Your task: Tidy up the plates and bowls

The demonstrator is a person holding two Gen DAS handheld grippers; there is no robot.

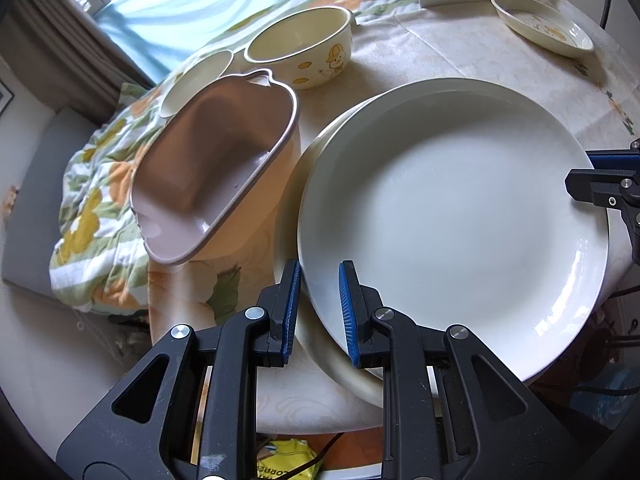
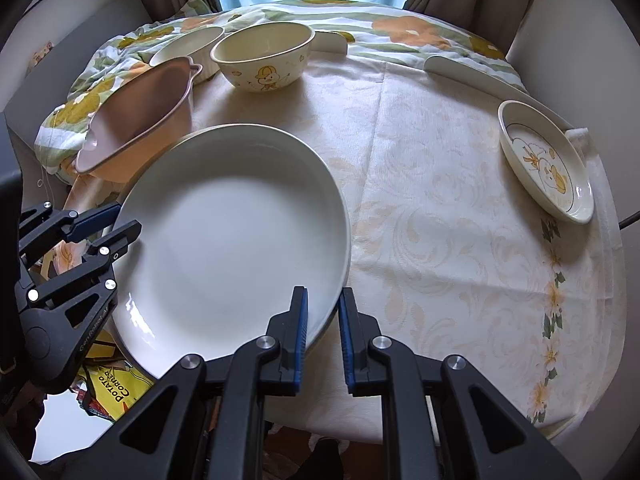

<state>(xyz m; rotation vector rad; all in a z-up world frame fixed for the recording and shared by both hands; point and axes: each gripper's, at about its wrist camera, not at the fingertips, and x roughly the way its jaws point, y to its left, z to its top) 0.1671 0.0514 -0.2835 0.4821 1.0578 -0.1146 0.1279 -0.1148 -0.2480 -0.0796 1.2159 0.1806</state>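
While both grippers [image 1: 319, 312] [image 2: 323, 338] straddle its rim, the white plate [image 2: 236, 236] overhangs the table [image 2: 460, 208].

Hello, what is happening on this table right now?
A person is tidying dishes with two handheld tools. Both the left tool and the right tool straddle opposite edges of the large white plate, which sits on another plate. A duck bowl, pink dish and small duck plate wait nearby.

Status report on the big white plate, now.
Left gripper and right gripper both astride the white plate rim, jaws not closed. Second plate beneath. Pink dish close alongside.
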